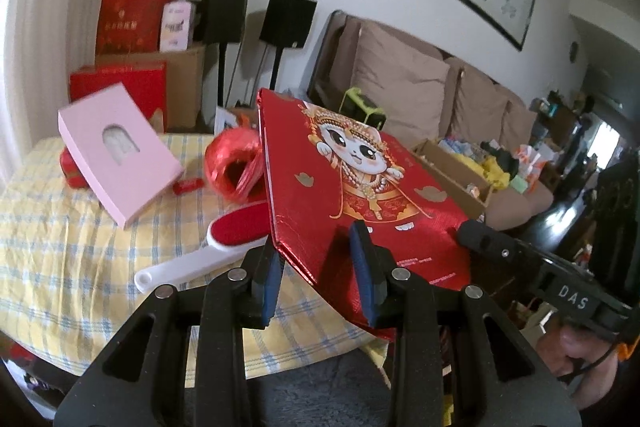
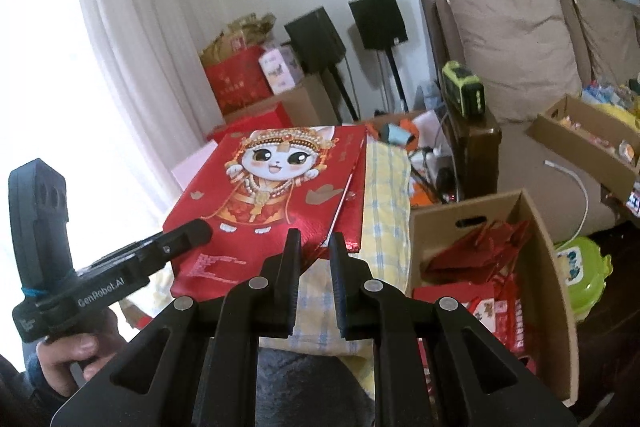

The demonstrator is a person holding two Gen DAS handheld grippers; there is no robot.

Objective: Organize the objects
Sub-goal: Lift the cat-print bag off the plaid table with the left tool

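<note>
A flat red gift bag (image 1: 360, 183) printed with a cartoon cat hangs tilted above the table, held at two places. My left gripper (image 1: 320, 263) is shut on its near corner, one blue pad under the edge and one on top. In the right wrist view the same bag (image 2: 272, 195) lies ahead, and my right gripper (image 2: 314, 251) is shut on its thin near edge. Each view also shows the other tool at the bag's border: the right gripper (image 1: 476, 237) and the left gripper (image 2: 192, 233), which a hand holds.
On the yellow checked tablecloth (image 1: 60, 247) lie a pink box (image 1: 116, 151), a red ribbon roll (image 1: 234, 167) and a white-handled lint brush (image 1: 208, 251). A cardboard box (image 2: 452, 223) with several red bags stands right of the table. A sofa with cushions (image 2: 516, 59) is behind.
</note>
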